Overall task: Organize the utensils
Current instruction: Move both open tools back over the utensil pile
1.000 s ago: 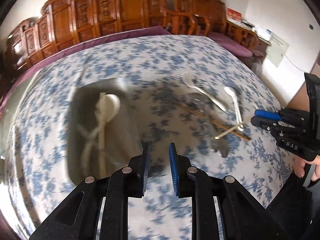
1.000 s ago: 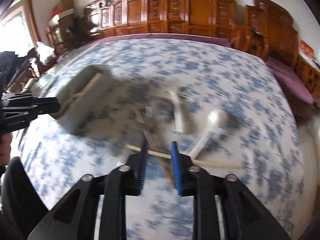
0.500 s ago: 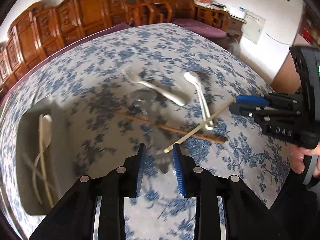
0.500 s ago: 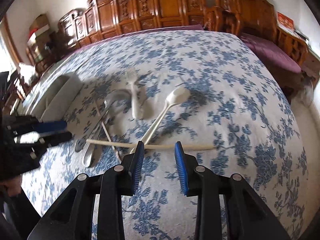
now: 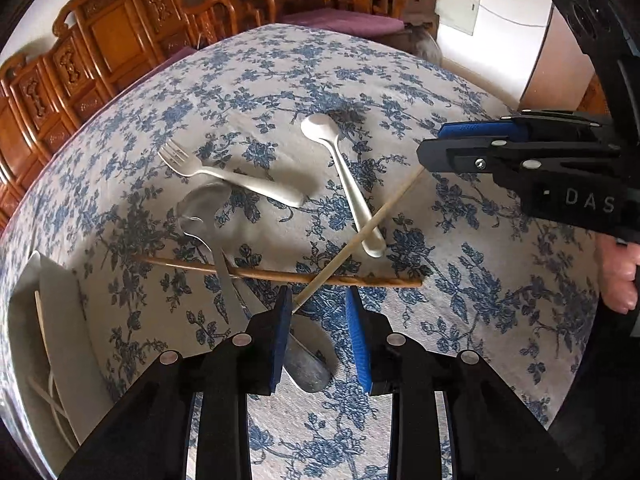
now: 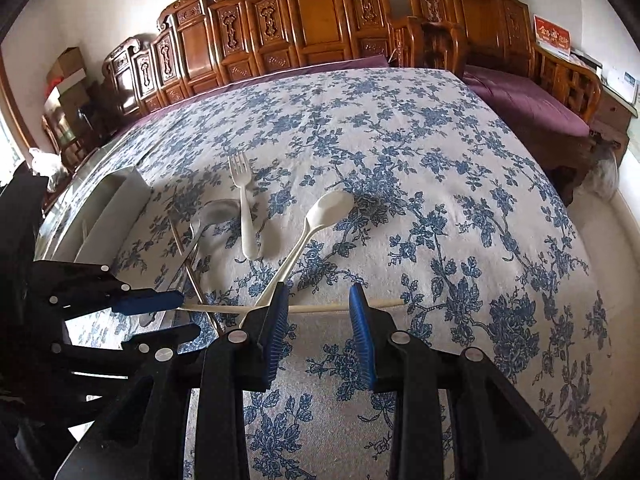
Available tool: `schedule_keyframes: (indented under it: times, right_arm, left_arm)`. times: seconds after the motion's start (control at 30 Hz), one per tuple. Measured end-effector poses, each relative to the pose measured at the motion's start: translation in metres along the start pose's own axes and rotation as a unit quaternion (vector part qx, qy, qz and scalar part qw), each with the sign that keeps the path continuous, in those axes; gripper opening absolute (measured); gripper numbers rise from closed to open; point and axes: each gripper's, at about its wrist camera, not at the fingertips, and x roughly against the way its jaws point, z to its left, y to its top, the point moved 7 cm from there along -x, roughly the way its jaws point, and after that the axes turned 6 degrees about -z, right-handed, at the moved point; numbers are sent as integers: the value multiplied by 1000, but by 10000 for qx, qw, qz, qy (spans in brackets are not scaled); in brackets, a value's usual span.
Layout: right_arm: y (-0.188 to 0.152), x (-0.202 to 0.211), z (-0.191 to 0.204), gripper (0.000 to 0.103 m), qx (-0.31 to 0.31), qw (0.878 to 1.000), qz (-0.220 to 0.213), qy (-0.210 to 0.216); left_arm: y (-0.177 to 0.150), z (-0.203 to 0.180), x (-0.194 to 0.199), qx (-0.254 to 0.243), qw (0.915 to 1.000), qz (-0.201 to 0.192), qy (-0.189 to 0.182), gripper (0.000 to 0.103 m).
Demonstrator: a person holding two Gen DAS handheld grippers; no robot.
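Loose utensils lie crossed on the floral tablecloth: a pale chopstick (image 5: 360,236), a brown chopstick (image 5: 280,274), a white spoon (image 5: 344,176), a white fork (image 5: 228,172) and a metal spoon (image 5: 204,204). My left gripper (image 5: 319,304) is open just above the pale chopstick's near end, which lies close to its left pad. My right gripper (image 6: 319,300) is open, straddling the same pale chopstick (image 6: 320,308) near its other end, with neither pad pressing on it. The right gripper (image 5: 430,143) is also visible in the left wrist view, and the left gripper (image 6: 184,316) in the right wrist view.
A white tray (image 5: 60,312) holding several pale utensils sits at the table's left edge. Carved wooden chairs (image 6: 312,28) line the far side. A bench with a purple cushion (image 6: 528,104) stands at the right. A hand (image 5: 616,276) holds the right gripper.
My left gripper swung from over the tray to the utensil pile, sank, and its jaws widened a little. My right gripper shifted and rolled until it straddled the pale chopstick.
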Motion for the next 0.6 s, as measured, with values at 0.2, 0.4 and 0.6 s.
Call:
schedule_keyframes:
  times: [0.2, 0.4, 0.6]
  right_arm:
    - [3, 2, 1, 34, -45, 10000, -44, 58]
    - [6, 5, 0, 34, -139, 9998, -113, 80]
    - [9, 7, 6, 34, -110, 9997, -178, 133]
  left_arm:
    - [-2, -3, 2, -102, 9999, 62, 44, 6]
    - [-8, -16, 20, -116, 9998, -125, -137, 0]
    - [-10, -10, 38, 155, 9994, -321, -8, 0]
